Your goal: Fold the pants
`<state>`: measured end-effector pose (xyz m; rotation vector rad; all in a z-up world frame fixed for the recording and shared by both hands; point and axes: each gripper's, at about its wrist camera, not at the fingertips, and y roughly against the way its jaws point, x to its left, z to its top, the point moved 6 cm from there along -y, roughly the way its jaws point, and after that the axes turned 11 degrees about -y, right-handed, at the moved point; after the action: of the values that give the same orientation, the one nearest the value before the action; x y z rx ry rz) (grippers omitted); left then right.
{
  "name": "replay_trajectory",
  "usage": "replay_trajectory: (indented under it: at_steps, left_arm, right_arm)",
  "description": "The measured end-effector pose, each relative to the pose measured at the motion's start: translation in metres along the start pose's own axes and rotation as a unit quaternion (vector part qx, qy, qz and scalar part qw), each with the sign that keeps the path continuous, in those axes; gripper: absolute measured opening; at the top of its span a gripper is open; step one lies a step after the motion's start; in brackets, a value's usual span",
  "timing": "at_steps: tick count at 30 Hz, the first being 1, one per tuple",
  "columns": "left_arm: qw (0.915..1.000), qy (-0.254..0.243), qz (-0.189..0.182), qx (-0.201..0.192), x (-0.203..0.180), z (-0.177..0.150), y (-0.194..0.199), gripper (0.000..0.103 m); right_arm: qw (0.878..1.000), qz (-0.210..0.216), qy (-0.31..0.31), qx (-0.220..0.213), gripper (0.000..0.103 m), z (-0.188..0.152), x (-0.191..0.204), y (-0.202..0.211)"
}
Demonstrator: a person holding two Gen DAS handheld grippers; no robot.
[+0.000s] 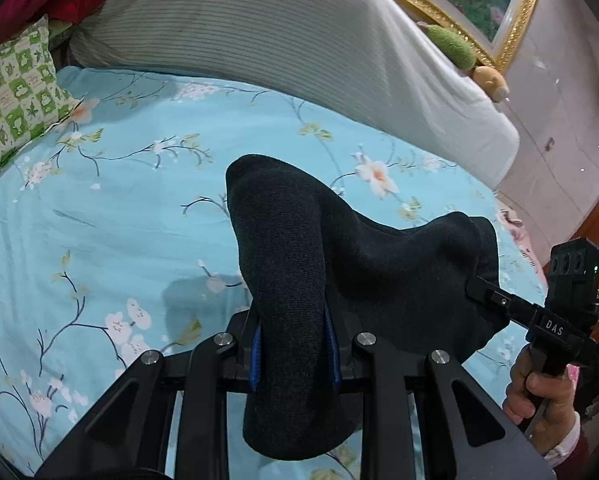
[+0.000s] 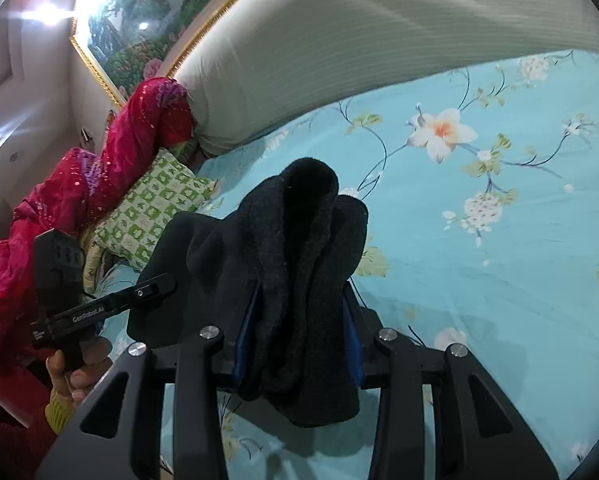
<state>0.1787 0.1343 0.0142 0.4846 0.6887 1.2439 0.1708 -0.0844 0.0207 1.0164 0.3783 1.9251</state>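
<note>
The pants [image 1: 299,264] are dark charcoal knit fabric, held up above the bed between both grippers. My left gripper [image 1: 295,344] is shut on one bunched end, which fills the space between its blue pads. My right gripper [image 2: 299,344] is shut on the other bunched end of the pants [image 2: 299,264]. The right gripper also shows in the left wrist view [image 1: 499,300] at the right, biting the cloth. The left gripper also shows in the right wrist view [image 2: 147,292] at the left. The fabric sags between them.
Below is a bed with a light blue floral sheet [image 1: 139,200]. A large striped grey-white pillow [image 1: 279,32] lies at the head. A green patterned cushion [image 1: 15,92] and red bedding [image 2: 79,184] lie at one side. A gold-framed picture [image 2: 139,20] hangs behind.
</note>
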Motion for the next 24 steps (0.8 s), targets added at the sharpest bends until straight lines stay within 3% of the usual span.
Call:
replay_trajectory:
  at_steps: [12, 19, 24]
  left_arm:
    - [0.9992, 0.029, 0.015, 0.024, 0.034, -0.019, -0.03, 0.025]
    - [0.9987, 0.04, 0.002, 0.033, 0.04, -0.029, -0.042, 0.03]
    - [0.9987, 0.036, 0.0, 0.036, 0.042, -0.035, -0.052, 0.037]
  right_arm:
    - [0.999, -0.01, 0.002, 0.038, 0.04, 0.0, -0.009, -0.045]
    - [0.998, -0.047, 0.001, 0.042, 0.05, -0.001, -0.031, -0.052]
    - [0.998, -0.05, -0.008, 0.041, 0.057, -0.005, -0.045, -0.055]
